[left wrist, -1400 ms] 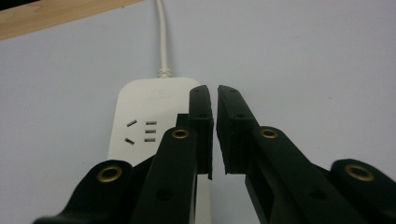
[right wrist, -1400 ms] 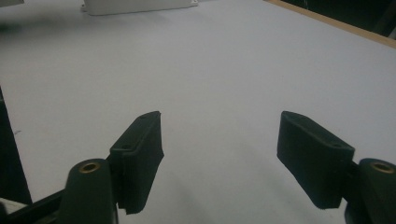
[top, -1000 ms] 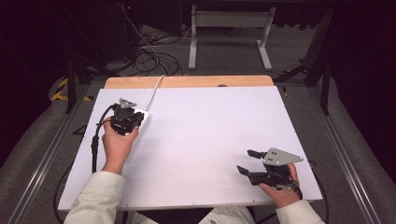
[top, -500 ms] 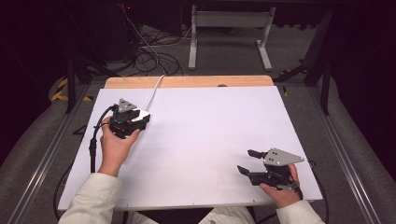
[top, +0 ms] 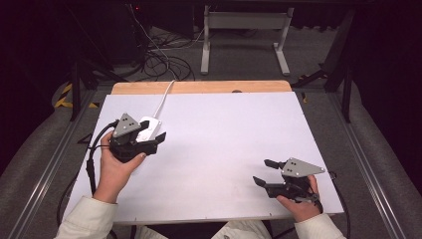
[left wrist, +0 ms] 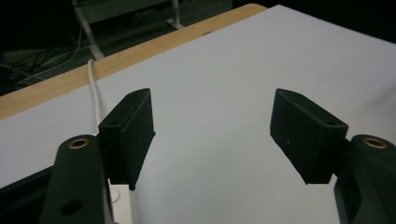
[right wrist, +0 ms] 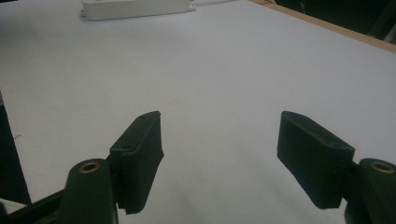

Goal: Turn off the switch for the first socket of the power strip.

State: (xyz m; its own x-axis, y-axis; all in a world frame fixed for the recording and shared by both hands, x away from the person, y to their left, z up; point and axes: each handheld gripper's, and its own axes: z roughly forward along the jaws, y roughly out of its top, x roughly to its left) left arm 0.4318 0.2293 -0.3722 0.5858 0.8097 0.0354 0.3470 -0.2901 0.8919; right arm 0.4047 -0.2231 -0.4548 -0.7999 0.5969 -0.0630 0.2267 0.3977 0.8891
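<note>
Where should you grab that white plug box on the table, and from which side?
Grab the white plug box across its two long sides, near the middle, coming down from above with the left tool, which is nearest. It lies flat and looks long and narrow, so its short width probably fits between the open jaws. Keep away from the end where the white cord leaves, so the cord doesn't get pinched.

Left hand-held gripper (top: 158, 138) newly open, off the white power strip (top: 148, 125).

No readable text, label, brand or number appears anywhere; the only sign is a yellow-and-black hazard stripe (top: 64, 95) on the floor left of the table (top: 239, 149).
</note>
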